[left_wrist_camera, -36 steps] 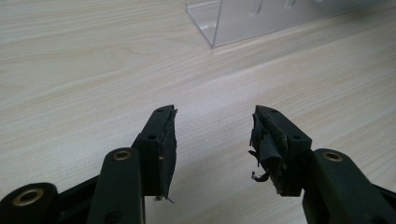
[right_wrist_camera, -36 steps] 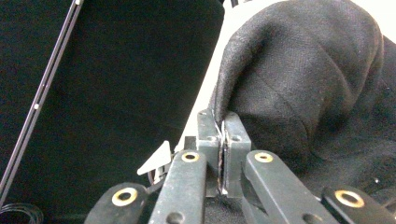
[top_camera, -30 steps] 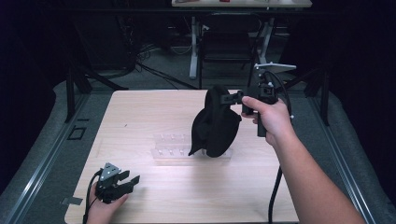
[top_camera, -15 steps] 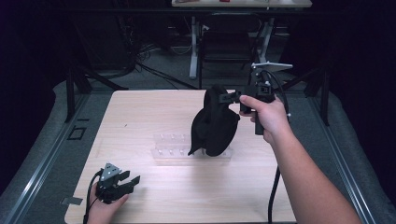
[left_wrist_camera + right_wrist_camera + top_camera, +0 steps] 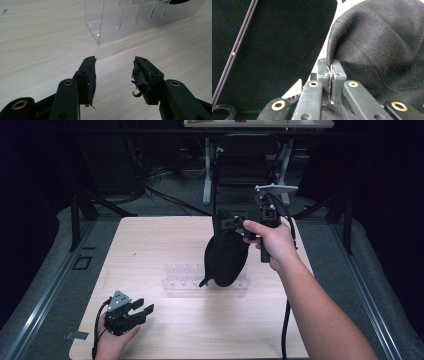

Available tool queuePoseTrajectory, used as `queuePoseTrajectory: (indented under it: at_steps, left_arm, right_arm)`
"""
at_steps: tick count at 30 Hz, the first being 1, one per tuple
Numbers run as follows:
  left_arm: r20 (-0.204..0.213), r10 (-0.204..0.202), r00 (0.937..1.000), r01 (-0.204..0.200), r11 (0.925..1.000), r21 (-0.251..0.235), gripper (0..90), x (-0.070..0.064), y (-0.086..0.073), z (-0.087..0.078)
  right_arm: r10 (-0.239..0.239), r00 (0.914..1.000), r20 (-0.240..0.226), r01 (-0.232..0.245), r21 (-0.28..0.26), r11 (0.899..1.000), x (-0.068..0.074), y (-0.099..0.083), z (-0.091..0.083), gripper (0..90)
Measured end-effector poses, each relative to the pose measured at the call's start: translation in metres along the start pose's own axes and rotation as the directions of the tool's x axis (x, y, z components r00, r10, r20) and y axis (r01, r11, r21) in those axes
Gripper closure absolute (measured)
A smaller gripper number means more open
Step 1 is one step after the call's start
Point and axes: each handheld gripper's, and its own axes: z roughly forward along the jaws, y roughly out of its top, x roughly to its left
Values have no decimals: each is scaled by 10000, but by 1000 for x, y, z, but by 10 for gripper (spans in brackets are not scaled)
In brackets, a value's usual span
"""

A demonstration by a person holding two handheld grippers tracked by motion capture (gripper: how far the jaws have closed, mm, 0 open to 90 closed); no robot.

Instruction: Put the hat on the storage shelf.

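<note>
Left gripper [image 5: 137,311]: resting low at the near left corner of the counter [image 5: 150,245], held in the person's left hand [image 5: 112,342]. Its fingers [image 5: 87,75] stand apart with nothing between them; worn black padding shows on their inner faces. Cable trails off the near edge.

Counter: light wood grain, rectangular, bare across its left half. Dark floor and a grey border surround it.

Clear acrylic rack [image 5: 182,277]: lies at the middle of the counter, ahead of the left gripper and well apart from it. In the left gripper view its slotted walls [image 5: 120,22] show just beyond the spread fingers.

Black cloth bag [image 5: 225,257]: soft woven fabric, hanging in the air above the right end of the rack, its lowest point near or touching the rack; which one cannot be told. A small tail of fabric sticks out at the lower left.

Right gripper [image 5: 235,222]: raised above the far right part of the counter, held in the person's right hand [image 5: 272,242], grey plate on top. Its fingers [image 5: 323,72] are pressed together on a folded edge of the black cloth bag [image 5: 382,42], which hangs from them.

Background: chair and desk legs beyond the counter, in shadow.
</note>
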Motion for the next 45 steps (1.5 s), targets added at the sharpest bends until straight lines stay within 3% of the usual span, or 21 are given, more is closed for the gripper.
queuePoseTrajectory:
  at_steps: [10,24,34,45]
  left_arm:
    - [255,674,9974,-667,9974,-256,533,-18,28,10]
    - [805,1108,9906,-1065,9928,-552,539,-46,61,24]
    - [1184,1507,9815,-1447,9878,-572,597,-64,77,28]
    - [1562,2082,9655,-1965,9766,-868,617,-92,93,35]
  right_arm:
    - [-38,9997,-255,39,41,10000,2,1,10,879]
    - [-100,9993,-363,106,150,9998,7,2,19,878]
    - [-114,9991,-397,120,143,9998,8,1,21,878]
    - [-115,9990,-425,120,114,9999,9,1,23,877]
